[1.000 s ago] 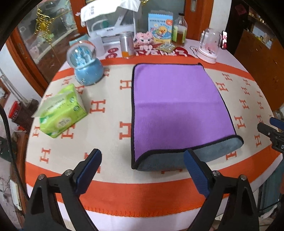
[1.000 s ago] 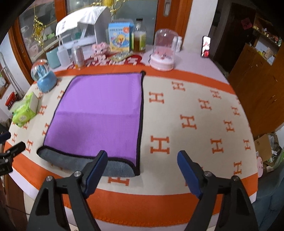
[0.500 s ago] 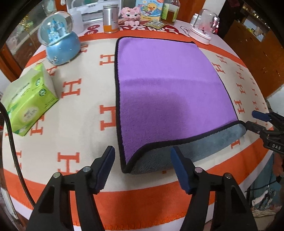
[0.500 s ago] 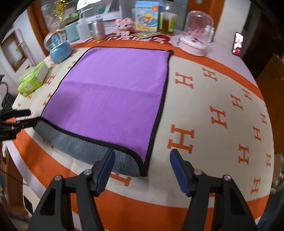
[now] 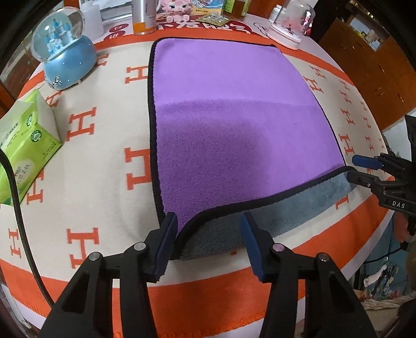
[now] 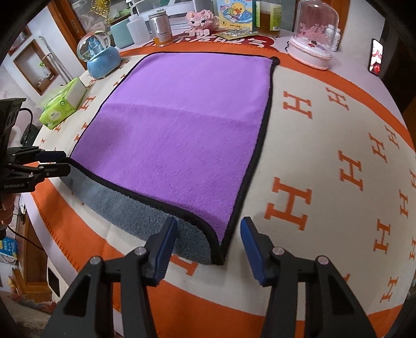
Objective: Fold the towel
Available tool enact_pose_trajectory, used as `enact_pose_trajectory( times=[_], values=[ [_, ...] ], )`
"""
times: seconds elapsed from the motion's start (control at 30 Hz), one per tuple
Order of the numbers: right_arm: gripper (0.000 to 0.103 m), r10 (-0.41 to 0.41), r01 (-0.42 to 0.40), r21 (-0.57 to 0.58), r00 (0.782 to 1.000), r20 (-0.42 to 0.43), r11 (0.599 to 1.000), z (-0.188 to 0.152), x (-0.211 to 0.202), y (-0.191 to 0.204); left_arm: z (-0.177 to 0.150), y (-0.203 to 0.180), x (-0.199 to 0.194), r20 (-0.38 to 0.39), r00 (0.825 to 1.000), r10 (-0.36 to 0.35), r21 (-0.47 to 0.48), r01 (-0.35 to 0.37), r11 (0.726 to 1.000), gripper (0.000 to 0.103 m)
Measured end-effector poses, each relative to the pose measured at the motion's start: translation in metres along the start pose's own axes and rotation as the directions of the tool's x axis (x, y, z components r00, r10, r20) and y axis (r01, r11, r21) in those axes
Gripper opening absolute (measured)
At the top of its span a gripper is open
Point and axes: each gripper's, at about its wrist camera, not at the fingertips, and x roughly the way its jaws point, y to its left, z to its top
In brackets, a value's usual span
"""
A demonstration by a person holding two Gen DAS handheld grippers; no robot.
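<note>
A purple towel (image 5: 234,117) with black trim and a grey underside lies folded once on the table; it also shows in the right wrist view (image 6: 187,124). Its grey lower layer (image 5: 260,221) sticks out along the near edge. My left gripper (image 5: 208,228) is open, its fingers on either side of the near left corner. My right gripper (image 6: 208,234) is open, its fingers on either side of the near right corner. Each gripper shows in the other's view, the right one (image 5: 361,169) and the left one (image 6: 54,163), both at the towel's near corners.
An orange-and-cream H-pattern cloth (image 5: 104,156) covers the round table. A green tissue pack (image 5: 23,145) and a blue snow globe (image 5: 65,49) stand left. A can (image 5: 143,15), a pink toy (image 6: 200,20), bottles and a glass dome (image 6: 314,36) line the back.
Both grippers have moved forward and down to the towel's near corners. The jaws have narrowed somewhat but stay open.
</note>
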Motion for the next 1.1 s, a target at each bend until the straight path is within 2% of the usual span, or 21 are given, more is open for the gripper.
enact_pose_trajectory(
  times=[0.17, 0.37, 0.63, 0.97, 1.0, 1.07, 1.1],
  values=[
    [0.038, 0.040, -0.040, -0.014, 0.999, -0.017, 0.999, 0.001, 0.004, 0.001, 0.000, -0.001, 0.005, -0.016, 1.000, -0.003, 0.020, 0.003, 1.000, 0.049],
    [0.033, 0.063, -0.064, -0.042, 0.997, -0.035, 0.997, 0.001, 0.008, 0.003, 0.002, 0.000, 0.012, -0.030, 0.998, -0.046, 0.018, 0.047, 0.999, 0.049],
    [0.030, 0.078, -0.080, -0.037, 0.996, -0.042, 0.996, 0.001, 0.010, 0.000, 0.000, 0.006, 0.012, -0.046, 0.995, -0.090, 0.027, 0.091, 0.995, 0.049],
    [0.025, 0.066, -0.067, -0.035, 0.997, -0.045, 0.997, -0.003, 0.013, -0.001, 0.000, 0.010, 0.017, -0.074, 0.993, -0.089, 0.069, 0.094, 0.993, 0.049],
    [0.024, 0.061, -0.062, -0.036, 0.997, -0.044, 0.997, -0.003, 0.013, 0.000, 0.000, 0.010, 0.017, -0.074, 0.993, -0.087, 0.074, 0.093, 0.993, 0.048],
    [0.020, 0.053, -0.055, -0.036, 0.998, -0.043, 0.998, -0.003, 0.012, 0.001, 0.000, 0.009, 0.016, -0.072, 0.994, -0.082, 0.081, 0.088, 0.993, 0.038],
    [0.018, 0.049, -0.050, -0.036, 0.998, -0.043, 0.998, -0.002, 0.012, 0.001, 0.001, 0.008, 0.016, -0.073, 0.994, -0.081, 0.083, 0.087, 0.993, 0.036]
  ],
)
